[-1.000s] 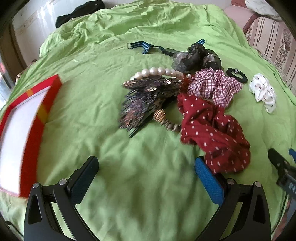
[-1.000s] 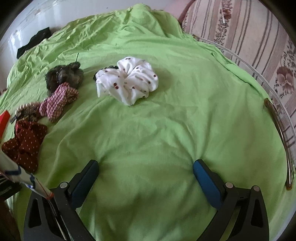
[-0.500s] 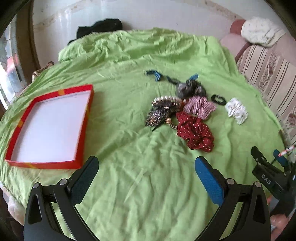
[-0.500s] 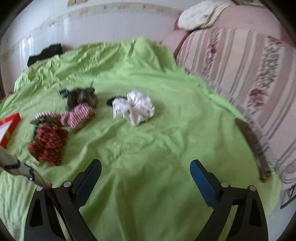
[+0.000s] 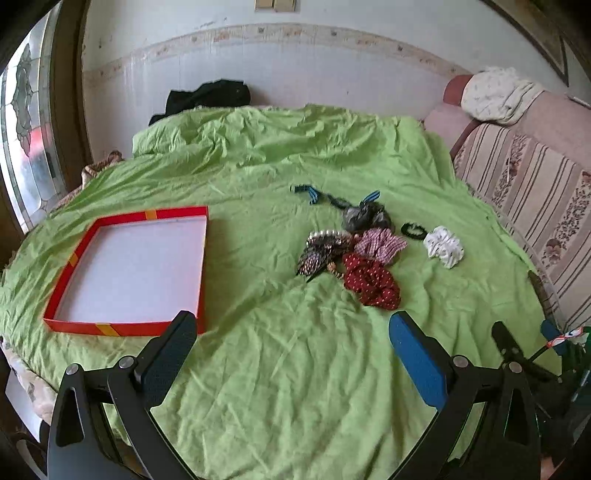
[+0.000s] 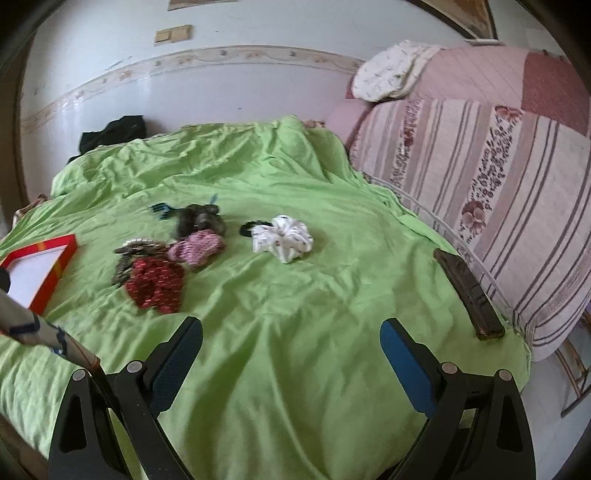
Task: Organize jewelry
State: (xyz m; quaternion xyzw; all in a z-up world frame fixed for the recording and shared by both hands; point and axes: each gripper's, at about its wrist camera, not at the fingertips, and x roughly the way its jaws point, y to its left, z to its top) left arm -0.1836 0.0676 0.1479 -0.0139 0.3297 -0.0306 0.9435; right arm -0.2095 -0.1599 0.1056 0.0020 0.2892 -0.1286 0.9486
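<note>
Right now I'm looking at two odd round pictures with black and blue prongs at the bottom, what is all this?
Each picture comes from a fisheye camera on a hand-held gripper, looking out along its two fingers. The prongs are those fingers: the left gripper and the right gripper, both open and holding nothing. Below them is a green sheet over a bed. On it lie an empty red tray, a red dotted scrunchie, a plaid scrunchie, a white scrunchie and a beaded piece.

green bedsheet (image 5: 295, 369) | striped sofa (image 6: 498, 177) | black garment (image 5: 210, 96) | wall switch (image 6: 173, 34)
</note>
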